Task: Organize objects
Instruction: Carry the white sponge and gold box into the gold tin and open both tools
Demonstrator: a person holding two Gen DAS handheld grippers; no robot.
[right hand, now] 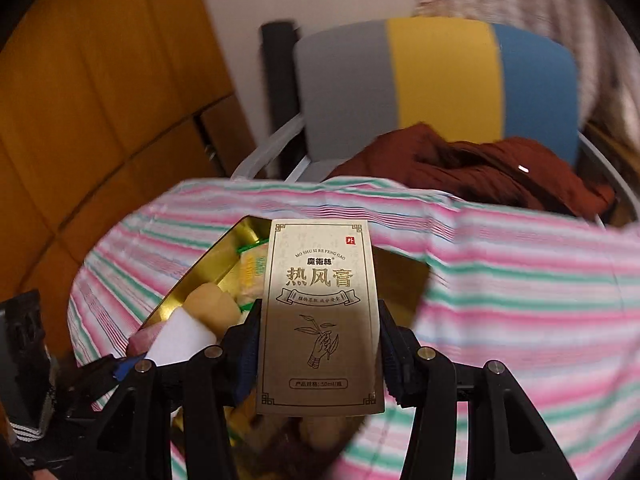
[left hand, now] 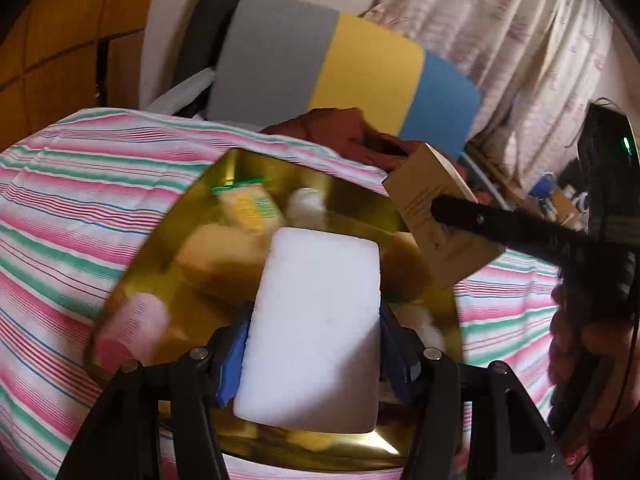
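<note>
In the left wrist view my left gripper [left hand: 314, 332] is shut on a white foam block [left hand: 316, 320], held over a gold tray [left hand: 352, 196]. The tray holds a yellow packet [left hand: 248, 204], a tan sponge [left hand: 216, 256], a pink roller [left hand: 136, 328] and a white fluffy piece [left hand: 306, 202]. My right gripper [right hand: 318, 320] is shut on a gold printed carton [right hand: 320, 320], upright above the tray's right part [right hand: 216, 264]. The carton [left hand: 432, 224] also shows at the right of the left wrist view. The white block [right hand: 180, 336] appears lower left in the right wrist view.
A pink, green and white striped cloth [left hand: 80, 200] covers the surface under the tray. Behind it stands a chair with a grey, yellow and blue back [left hand: 360, 68], with a brown garment [right hand: 480, 168] on it. A curtain [left hand: 520, 40] hangs at right and wooden panels [right hand: 100, 100] stand at left.
</note>
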